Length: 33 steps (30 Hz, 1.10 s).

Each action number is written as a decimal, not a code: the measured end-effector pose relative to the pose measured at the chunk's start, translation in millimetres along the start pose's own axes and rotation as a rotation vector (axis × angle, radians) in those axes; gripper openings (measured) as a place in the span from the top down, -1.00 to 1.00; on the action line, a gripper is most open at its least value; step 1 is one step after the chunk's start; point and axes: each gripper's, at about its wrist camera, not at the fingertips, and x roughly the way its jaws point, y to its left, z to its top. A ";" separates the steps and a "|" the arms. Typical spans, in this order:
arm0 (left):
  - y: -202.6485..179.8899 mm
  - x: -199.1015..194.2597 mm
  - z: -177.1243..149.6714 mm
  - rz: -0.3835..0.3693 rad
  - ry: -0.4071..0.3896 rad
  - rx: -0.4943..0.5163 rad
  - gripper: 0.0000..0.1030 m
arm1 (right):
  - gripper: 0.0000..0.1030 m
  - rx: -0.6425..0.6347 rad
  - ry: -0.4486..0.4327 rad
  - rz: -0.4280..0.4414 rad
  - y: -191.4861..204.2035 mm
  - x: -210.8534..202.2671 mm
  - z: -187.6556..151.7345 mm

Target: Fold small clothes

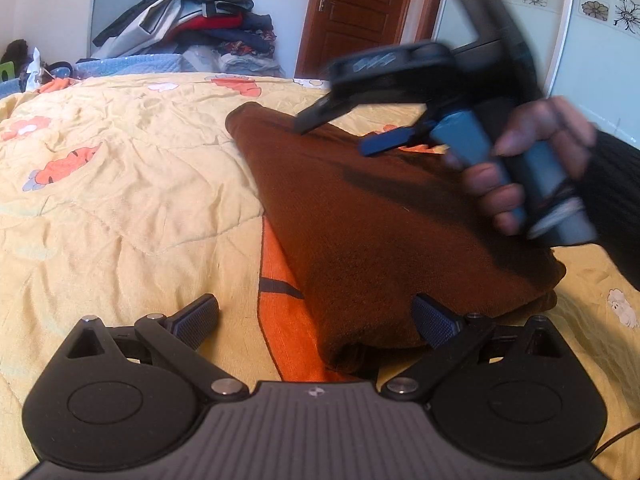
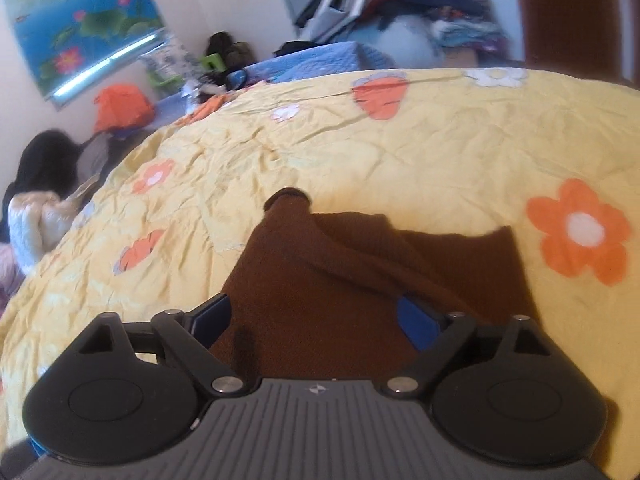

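Note:
A brown knitted garment (image 1: 360, 224) lies partly folded on the yellow flowered quilt (image 1: 120, 184). My left gripper (image 1: 316, 320) is open at the garment's near corner, its right finger against the folded edge, holding nothing. My right gripper (image 1: 340, 132) shows blurred in the left wrist view, held in a hand above the garment's far part, jaws apart. In the right wrist view the right gripper (image 2: 312, 320) is open just above the brown garment (image 2: 340, 280), whose narrow end (image 2: 288, 200) points away. Nothing is gripped.
A pile of clothes (image 1: 192, 16) is stacked beyond the bed's far edge, next to a brown door (image 1: 360, 12). In the right wrist view more clothes (image 2: 44, 192) and an orange bag (image 2: 120, 106) lie off the bed's left side, under a lotus poster (image 2: 80, 20).

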 end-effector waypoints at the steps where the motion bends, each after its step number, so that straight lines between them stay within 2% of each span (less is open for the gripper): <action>1: 0.1 -0.1 0.1 0.000 -0.001 -0.001 -1.00 | -0.75 0.024 -0.018 -0.002 -2.4 -9.3 0.6; 3: -0.3 0.1 0.2 0.001 0.000 0.000 -1.00 | -0.90 0.039 -0.051 -0.002 -8.9 -24.8 -3.2; 4: -0.5 0.2 0.2 0.001 0.001 0.002 -1.00 | -0.93 0.054 -0.034 -0.026 -15.1 -24.5 -6.4; 5: -0.8 0.3 0.1 0.002 0.001 0.003 -1.00 | -0.92 0.075 0.008 -0.045 -25.5 -17.6 -11.6; 7: -1.7 0.1 -0.1 0.005 0.002 0.005 -1.00 | -0.93 0.027 -0.031 -0.007 -38.1 -15.7 -25.7; 11: -0.9 -3.5 1.4 0.002 0.012 -0.002 -1.00 | -0.91 0.014 -0.008 -0.046 -28.8 -14.6 -21.6; 13: 3.8 -11.2 4.0 -0.004 0.033 -0.028 -1.00 | -0.85 0.059 -0.010 -0.072 -23.6 -28.3 -19.8; 15: 14.9 -22.9 7.2 -0.055 0.045 -0.097 -1.00 | -0.88 0.127 -0.066 -0.004 -25.6 -60.9 -23.7; 18: 37.0 -30.4 15.4 -0.168 0.071 -0.274 -1.00 | -0.97 0.206 -0.169 0.060 -40.0 -117.7 -43.2; 21: 53.2 -20.4 20.4 -0.307 0.113 -0.468 -1.00 | -0.97 0.321 -0.145 0.057 -69.8 -148.9 -72.7; 23: 52.5 -9.3 22.2 -0.342 0.148 -0.517 -1.00 | -0.84 0.373 -0.109 0.023 -85.5 -155.3 -93.5; 25: 40.9 -1.2 24.7 -0.300 0.174 -0.476 -0.99 | -0.65 0.393 -0.061 0.018 -93.0 -152.7 -109.4; 27: 24.0 -6.1 29.7 -0.220 0.155 -0.384 -0.99 | -0.22 0.373 -0.042 0.019 -88.0 -152.8 -117.4; 29: -0.2 -20.0 31.5 -0.098 0.084 -0.212 -0.99 | -0.21 0.321 -0.051 0.033 -74.9 -156.4 -121.6; 31: -32.2 -36.6 25.3 0.021 -0.008 0.027 -0.99 | -0.21 0.292 -0.038 0.064 -63.3 -158.3 -120.2; 33: -59.3 -46.7 10.9 0.098 -0.079 0.248 -0.99 | -0.21 0.277 -0.023 0.083 -57.9 -154.7 -117.5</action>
